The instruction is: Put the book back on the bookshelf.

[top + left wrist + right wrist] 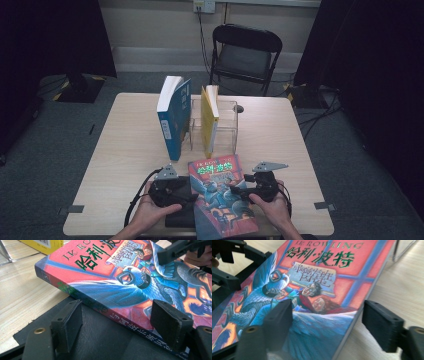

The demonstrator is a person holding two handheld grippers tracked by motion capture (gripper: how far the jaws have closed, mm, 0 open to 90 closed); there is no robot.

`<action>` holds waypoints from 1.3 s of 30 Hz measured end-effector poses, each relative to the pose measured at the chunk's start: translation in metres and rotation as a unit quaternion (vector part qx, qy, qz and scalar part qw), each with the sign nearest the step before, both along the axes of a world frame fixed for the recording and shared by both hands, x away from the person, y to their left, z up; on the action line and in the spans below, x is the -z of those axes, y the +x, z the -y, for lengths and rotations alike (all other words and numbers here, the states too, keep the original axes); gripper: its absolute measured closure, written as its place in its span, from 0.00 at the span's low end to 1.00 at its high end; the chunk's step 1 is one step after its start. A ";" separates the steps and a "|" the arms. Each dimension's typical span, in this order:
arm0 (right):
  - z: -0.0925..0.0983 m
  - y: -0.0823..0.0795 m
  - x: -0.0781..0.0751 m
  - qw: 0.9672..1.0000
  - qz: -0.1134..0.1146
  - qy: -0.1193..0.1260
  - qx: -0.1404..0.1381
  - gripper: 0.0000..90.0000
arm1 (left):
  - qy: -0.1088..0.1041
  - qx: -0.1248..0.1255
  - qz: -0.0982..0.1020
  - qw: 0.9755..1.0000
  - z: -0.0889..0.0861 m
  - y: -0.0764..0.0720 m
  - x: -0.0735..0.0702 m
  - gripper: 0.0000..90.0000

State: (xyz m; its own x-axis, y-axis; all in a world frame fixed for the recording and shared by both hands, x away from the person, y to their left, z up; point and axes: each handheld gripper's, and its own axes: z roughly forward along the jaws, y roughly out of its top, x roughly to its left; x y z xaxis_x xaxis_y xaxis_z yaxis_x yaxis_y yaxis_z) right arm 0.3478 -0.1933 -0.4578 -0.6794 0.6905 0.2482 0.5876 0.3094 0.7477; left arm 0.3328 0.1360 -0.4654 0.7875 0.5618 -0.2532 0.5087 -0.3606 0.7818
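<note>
Where chair (pixel 246 52) stands, wooden table (pixel 125 150)

Red-and-blue book (pixel 322 290) cover: "J.K. ROWLING" printed along the top edge, large green "哈利·波特" under it. Scroll below has a smaller Chinese subtitle, too stylised to read reliably. Spine (pixel 130 318) carries Chinese characters, blurred. Yellow book (pixel 42 243): barcode, digits unreadable.

high view: above, facing forward-down | gripper views: close, low — share red book (pixel 221 196)
</note>
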 end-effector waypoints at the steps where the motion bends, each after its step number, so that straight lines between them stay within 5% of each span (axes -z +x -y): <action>1: 0.001 -0.001 -0.001 1.000 0.008 0.000 0.002 0.39 | 0.000 -0.001 0.000 1.000 0.000 0.000 0.000 0.28; 8: 0.003 -0.009 -0.012 0.999 0.033 0.021 0.006 0.48 | -0.001 0.001 0.004 1.000 0.001 0.000 0.001 0.28; 18: 0.011 -0.021 -0.018 0.999 0.036 0.028 0.014 0.70 | -0.001 0.002 0.004 1.000 0.001 0.000 0.001 0.28; 22: 0.010 -0.016 -0.016 0.999 0.032 0.034 0.017 0.70 | -0.001 0.002 0.004 1.000 0.001 0.000 0.001 0.28; 29: 0.004 0.008 -0.007 0.999 0.021 0.016 0.037 0.63 | -0.003 0.004 0.005 1.000 0.001 0.001 0.001 0.28; 39: -0.004 0.014 0.000 0.999 0.010 -0.001 0.032 0.34 | -0.002 0.005 0.005 1.000 0.001 0.001 0.001 0.28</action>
State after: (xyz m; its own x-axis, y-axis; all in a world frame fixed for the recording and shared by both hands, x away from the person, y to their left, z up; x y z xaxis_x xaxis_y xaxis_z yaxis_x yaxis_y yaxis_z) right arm 0.3613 -0.1889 -0.4578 -0.6393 0.7327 0.2332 0.5909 0.2741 0.7588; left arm 0.3337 0.1349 -0.4663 0.7953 0.5530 -0.2485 0.4978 -0.3617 0.7882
